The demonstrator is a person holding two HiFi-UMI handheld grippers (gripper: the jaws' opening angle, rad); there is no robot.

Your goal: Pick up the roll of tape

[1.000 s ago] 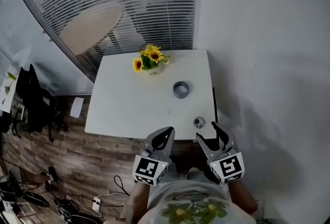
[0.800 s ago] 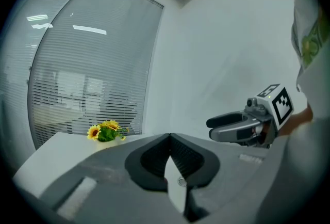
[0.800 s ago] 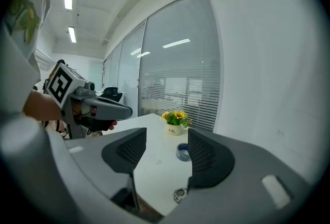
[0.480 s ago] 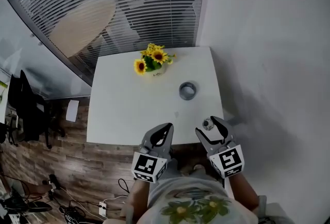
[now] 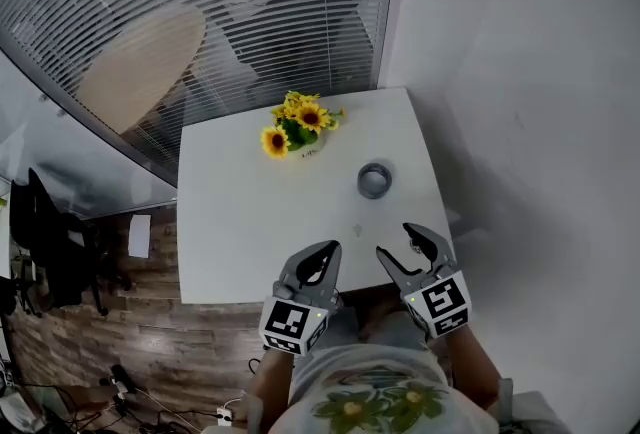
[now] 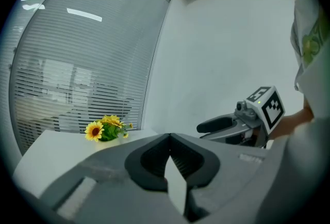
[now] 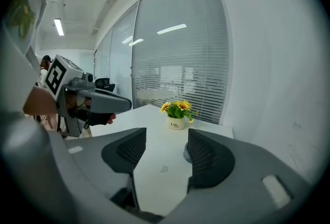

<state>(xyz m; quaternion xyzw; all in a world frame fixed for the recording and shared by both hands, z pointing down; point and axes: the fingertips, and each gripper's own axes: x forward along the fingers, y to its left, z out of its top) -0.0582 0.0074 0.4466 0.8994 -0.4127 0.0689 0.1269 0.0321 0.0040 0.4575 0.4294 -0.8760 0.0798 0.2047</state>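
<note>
The roll of tape [image 5: 374, 180] is a grey ring lying flat on the right half of the white table [image 5: 230, 222]. My right gripper [image 5: 397, 242] hovers over the table's near edge just short of the roll, open, with nothing between its jaws. In the right gripper view the roll of tape [image 7: 186, 154] peeks out from behind the right jaw of the right gripper [image 7: 166, 138]. My left gripper [image 5: 322, 252] hangs at the near edge to the left, jaws closed together and empty. The left gripper view shows its own shut left gripper [image 6: 169, 136] but not the roll.
A small white pot of sunflowers [image 5: 300, 122] stands at the table's far side, left of the roll. A white wall runs along the table's right side and slatted blinds stand behind it. Wood floor and cables lie to the left.
The view has moved in toward the table. Both grippers have come forward to the near edge, and the right one now covers a small round thing seen there before.
</note>
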